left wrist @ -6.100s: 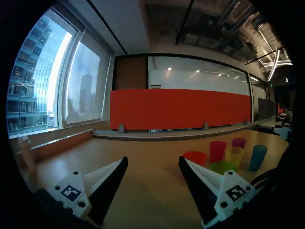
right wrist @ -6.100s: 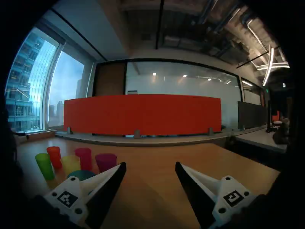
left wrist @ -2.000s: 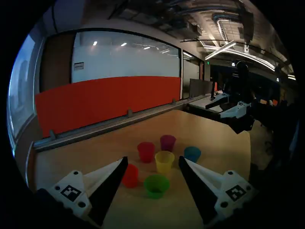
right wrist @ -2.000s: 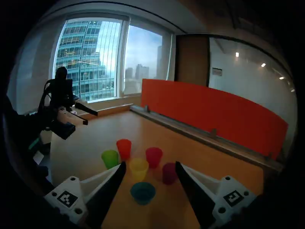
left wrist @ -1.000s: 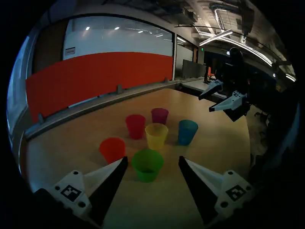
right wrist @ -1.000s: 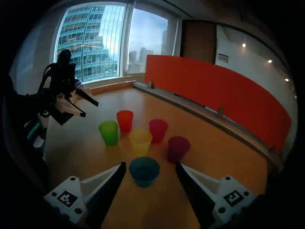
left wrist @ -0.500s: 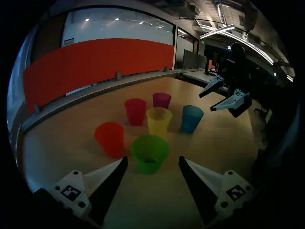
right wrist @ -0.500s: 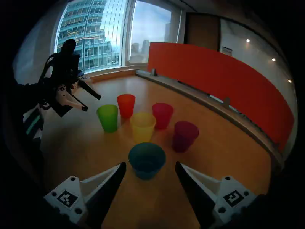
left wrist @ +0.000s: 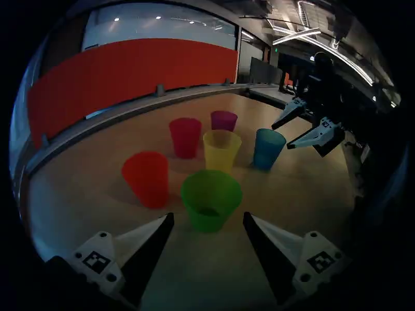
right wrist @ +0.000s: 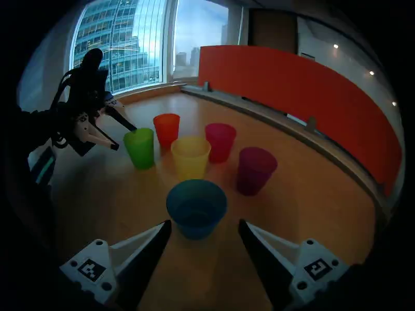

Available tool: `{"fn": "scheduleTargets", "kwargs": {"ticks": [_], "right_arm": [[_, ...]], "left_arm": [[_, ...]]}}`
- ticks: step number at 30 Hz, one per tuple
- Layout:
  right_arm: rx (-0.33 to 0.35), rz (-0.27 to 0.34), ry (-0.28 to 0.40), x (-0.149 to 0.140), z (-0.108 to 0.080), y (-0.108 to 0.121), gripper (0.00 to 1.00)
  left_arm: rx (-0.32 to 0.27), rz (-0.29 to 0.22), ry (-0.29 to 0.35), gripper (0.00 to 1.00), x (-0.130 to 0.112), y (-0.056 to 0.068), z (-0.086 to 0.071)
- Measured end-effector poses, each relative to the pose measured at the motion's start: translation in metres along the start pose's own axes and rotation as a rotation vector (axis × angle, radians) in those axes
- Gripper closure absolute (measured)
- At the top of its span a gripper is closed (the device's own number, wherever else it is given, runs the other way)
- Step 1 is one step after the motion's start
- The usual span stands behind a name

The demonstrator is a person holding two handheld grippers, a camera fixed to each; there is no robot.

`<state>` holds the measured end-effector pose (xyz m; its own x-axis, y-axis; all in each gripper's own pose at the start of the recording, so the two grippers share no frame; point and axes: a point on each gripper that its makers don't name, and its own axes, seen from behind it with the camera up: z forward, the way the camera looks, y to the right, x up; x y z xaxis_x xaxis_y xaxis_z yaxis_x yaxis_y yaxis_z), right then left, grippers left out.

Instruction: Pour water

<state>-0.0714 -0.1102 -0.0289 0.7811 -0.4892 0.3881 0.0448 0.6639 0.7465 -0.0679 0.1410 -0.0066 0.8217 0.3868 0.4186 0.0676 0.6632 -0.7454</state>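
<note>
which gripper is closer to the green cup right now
Left. The left gripper is open right in front of the green cup. The right gripper is across the cluster, open in front of the blue cup.

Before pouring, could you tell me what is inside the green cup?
The green cup holds no visible object, only a dark patch at its bottom; its near wall hides the rest.

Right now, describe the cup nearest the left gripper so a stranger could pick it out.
On the wooden table backed by a long red partition stands a cluster of six cups. At the cluster's edge nearest the left gripper, next to an orange cup and a yellow cup, is the green cup. No other cup there is green.
</note>
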Motion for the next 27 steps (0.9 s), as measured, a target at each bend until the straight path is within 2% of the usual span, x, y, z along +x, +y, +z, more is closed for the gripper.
{"fn": "scheduleTargets", "kwargs": {"ticks": [12, 27], "right_arm": [[0.021, -0.011, -0.024, -0.009, 0.024, -0.006, 0.00], [0.038, -0.008, -0.008, 0.001, 0.042, -0.008, 0.00]], "left_arm": [[-0.022, 0.013, -0.010, 0.01, 0.003, 0.000, 0.020], [-0.043, 0.023, -0.009, 0.01, 0.014, 0.001, 0.040]]}}
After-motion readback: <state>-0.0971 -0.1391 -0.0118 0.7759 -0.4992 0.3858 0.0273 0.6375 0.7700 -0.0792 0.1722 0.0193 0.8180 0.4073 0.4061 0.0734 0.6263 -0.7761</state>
